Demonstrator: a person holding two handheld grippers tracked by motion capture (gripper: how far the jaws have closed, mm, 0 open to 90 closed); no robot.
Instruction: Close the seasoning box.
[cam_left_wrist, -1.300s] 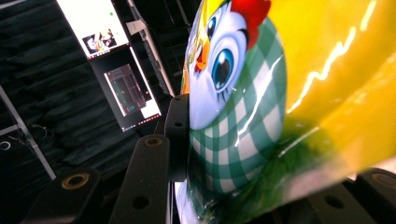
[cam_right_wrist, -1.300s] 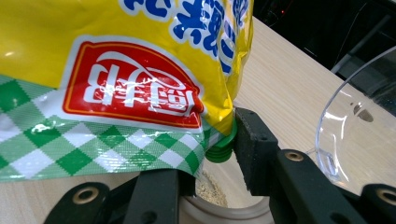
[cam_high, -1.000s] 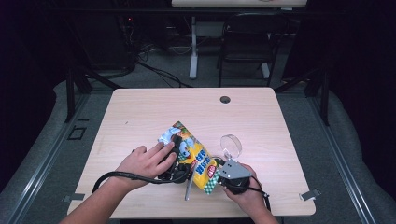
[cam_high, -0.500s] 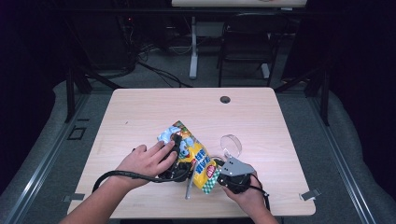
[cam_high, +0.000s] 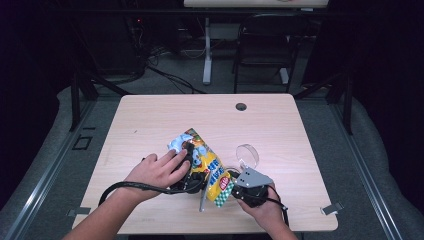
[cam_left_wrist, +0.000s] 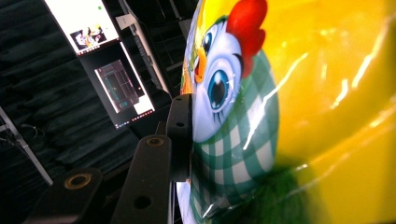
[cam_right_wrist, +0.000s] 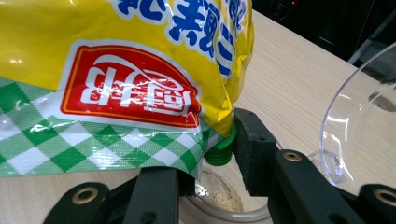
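A glossy yellow seasoning pouch (cam_high: 202, 162) printed with a cartoon chicken and a green-checked hem is held tilted between two claws. The left gripper (cam_high: 187, 175) is clamped on the pouch's body, one black pad (cam_left_wrist: 181, 135) pressed flat against the chicken print, so the weight is carried there. The right gripper (cam_right_wrist: 212, 154) is closed on the bottom corner, its jaws set on either side of a green screw spout (cam_right_wrist: 219, 150), apparently to steady or turn the cap. Just below that claw a clear round container (cam_right_wrist: 219, 198) with pale granules is placed, likely to catch the pour. Beside it a clear plastic lid (cam_high: 248, 155) lies on the light wooden table (cam_high: 280, 130).
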